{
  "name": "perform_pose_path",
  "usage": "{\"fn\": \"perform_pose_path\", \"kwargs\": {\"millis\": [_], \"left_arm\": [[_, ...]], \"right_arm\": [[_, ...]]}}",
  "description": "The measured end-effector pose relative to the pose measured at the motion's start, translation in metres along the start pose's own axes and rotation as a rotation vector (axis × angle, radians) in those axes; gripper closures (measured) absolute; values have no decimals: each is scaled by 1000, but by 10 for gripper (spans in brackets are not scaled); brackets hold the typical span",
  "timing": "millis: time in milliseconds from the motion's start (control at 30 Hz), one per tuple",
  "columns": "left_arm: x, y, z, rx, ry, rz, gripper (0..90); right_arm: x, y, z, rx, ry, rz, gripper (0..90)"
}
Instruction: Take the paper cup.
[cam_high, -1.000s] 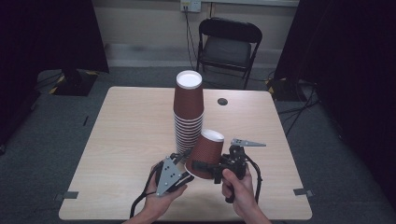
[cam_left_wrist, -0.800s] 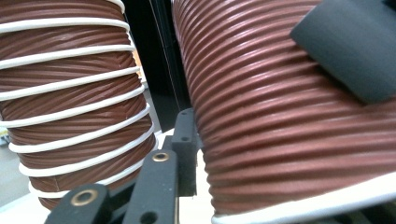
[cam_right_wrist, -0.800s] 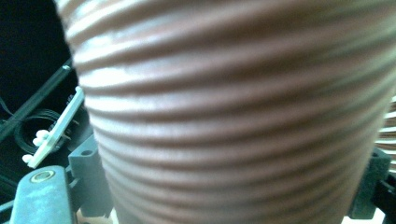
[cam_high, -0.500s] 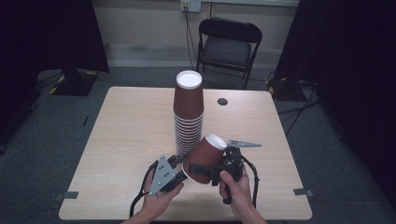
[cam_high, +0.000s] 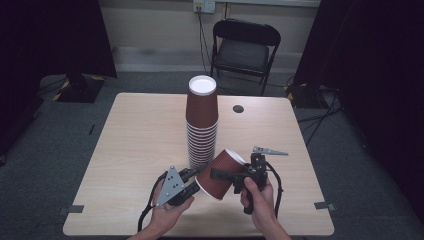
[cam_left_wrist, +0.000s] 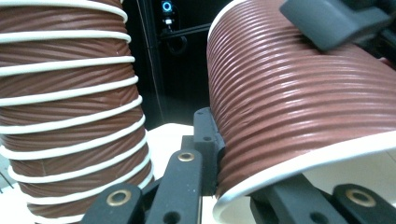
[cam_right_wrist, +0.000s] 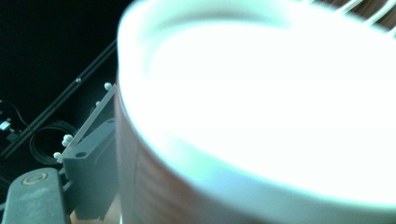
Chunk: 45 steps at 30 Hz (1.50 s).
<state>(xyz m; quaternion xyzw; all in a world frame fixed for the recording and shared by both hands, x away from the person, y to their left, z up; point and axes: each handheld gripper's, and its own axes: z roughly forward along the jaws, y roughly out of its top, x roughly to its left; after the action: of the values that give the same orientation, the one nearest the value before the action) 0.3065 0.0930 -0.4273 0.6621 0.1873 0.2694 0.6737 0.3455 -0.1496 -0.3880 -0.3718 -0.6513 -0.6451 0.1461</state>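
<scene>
Holding one ribbed paper cup (cam_high: 221, 173) tilted beside the stack (cam_high: 201, 122), we grip it with both grippers, left (cam_high: 187, 181) and right (cam_high: 227, 176); its placement remains.

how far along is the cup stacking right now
Done: a tall stack of cups stands upside down on the table. In hand: one loose cup, tilted, gripped by the left gripper at its rim and the right gripper across its body. Left: placing it on the stack, presumably.

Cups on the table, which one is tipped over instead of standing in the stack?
The loose cup held between the left gripper and right gripper; the stack stands upright.
</scene>
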Motion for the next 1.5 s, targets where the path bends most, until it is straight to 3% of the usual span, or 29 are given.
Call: {"fn": "perform_pose_path", "kwargs": {"millis": [333,467,533,733,833,900,933,1133,1233,1300,1367,1433,1500], "left_arm": [[5,-2,-5,80,-82,-92,853],[8,-1,-6,118,-98,-88,853],[9,-1,-6,137,-103,-111,853],[13,0,-8,239,-118,-138,853],[16,1,-7,310,-132,-172,853],[18,1,-6,329,-140,-204,853],[19,1,-6,334,-140,-211,854],[26,3,-9,382,-152,-230,853],[33,3,-9,428,-171,-261,853],[37,2,-9,463,-185,-281,854],[36,2,-10,458,-176,-249,854],[35,3,-10,490,-184,-227,853],[34,2,-8,522,-193,-228,853]], "right_arm": [[-4,3,-10,-34,-46,-35,116],[-5,5,-13,-46,-67,-56,131],[-6,6,-15,-45,-76,-60,137],[-6,8,-23,-61,-107,-90,136],[-8,10,-27,-65,-127,-95,135],[-6,9,-30,-66,-155,-118,136],[-4,9,-31,-57,-175,-152,136],[-1,10,-35,-33,-206,-226,135],[1,8,-37,-21,-225,-270,152],[3,6,-37,-1,-206,-301,200],[4,3,-36,24,-188,-320,198],[5,1,-35,49,-196,-333,158],[6,0,-34,58,-200,-352,182]]}}
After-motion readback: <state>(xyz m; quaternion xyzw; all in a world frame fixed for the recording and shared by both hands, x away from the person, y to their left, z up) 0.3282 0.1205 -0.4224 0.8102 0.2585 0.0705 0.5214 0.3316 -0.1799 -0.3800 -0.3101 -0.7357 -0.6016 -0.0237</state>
